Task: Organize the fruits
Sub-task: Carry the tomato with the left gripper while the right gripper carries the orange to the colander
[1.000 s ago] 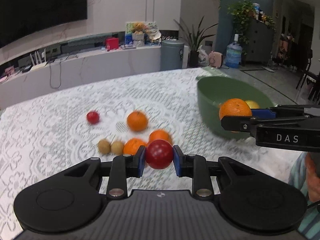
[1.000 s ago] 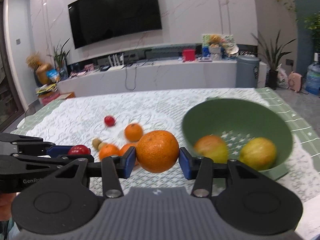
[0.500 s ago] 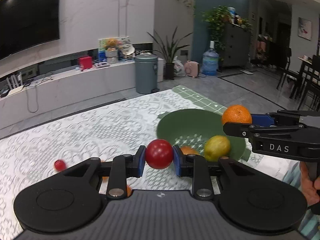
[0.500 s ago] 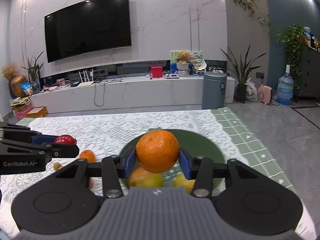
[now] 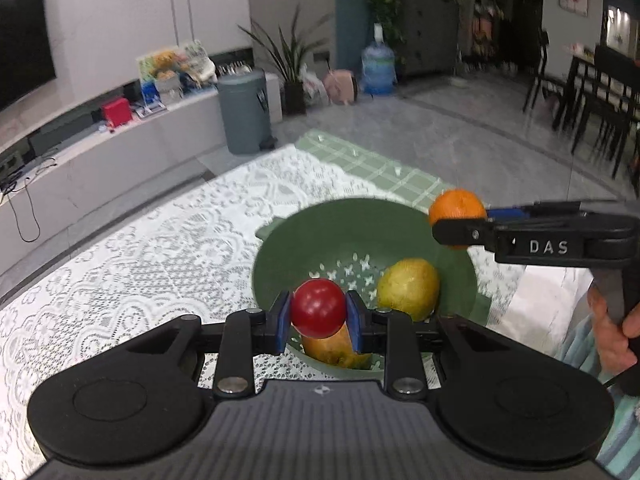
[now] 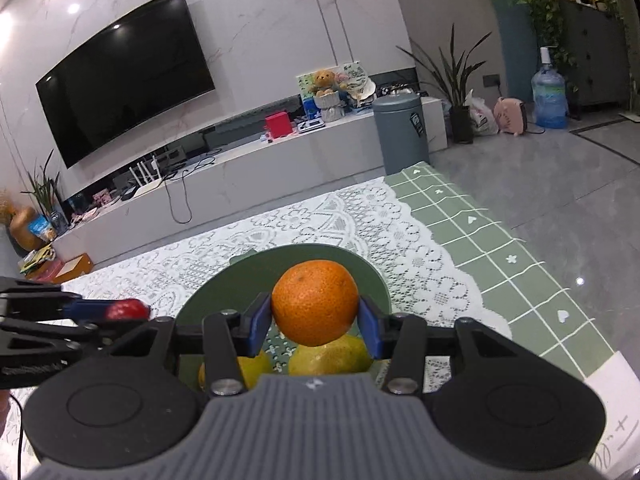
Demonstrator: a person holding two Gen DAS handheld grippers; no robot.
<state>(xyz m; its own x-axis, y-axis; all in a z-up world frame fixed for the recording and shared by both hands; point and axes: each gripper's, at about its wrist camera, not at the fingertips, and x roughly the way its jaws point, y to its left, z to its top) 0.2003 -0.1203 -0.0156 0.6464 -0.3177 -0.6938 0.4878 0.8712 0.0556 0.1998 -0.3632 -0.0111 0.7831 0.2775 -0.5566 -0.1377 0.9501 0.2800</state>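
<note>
Left gripper pinches a red fruit, right gripper pinches an orange, above a green bowl whose fruits are partly hidden.

A black TV hangs on the marble wall above a long low shelf (red box on top); beside it stand a grey bin and a water jug.

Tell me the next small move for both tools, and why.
Probably open both and let the fruit drop. The left tool grips the red fruit and the right tool grips the orange, each over the green colander, where two yellowish fruits already lie.
</note>
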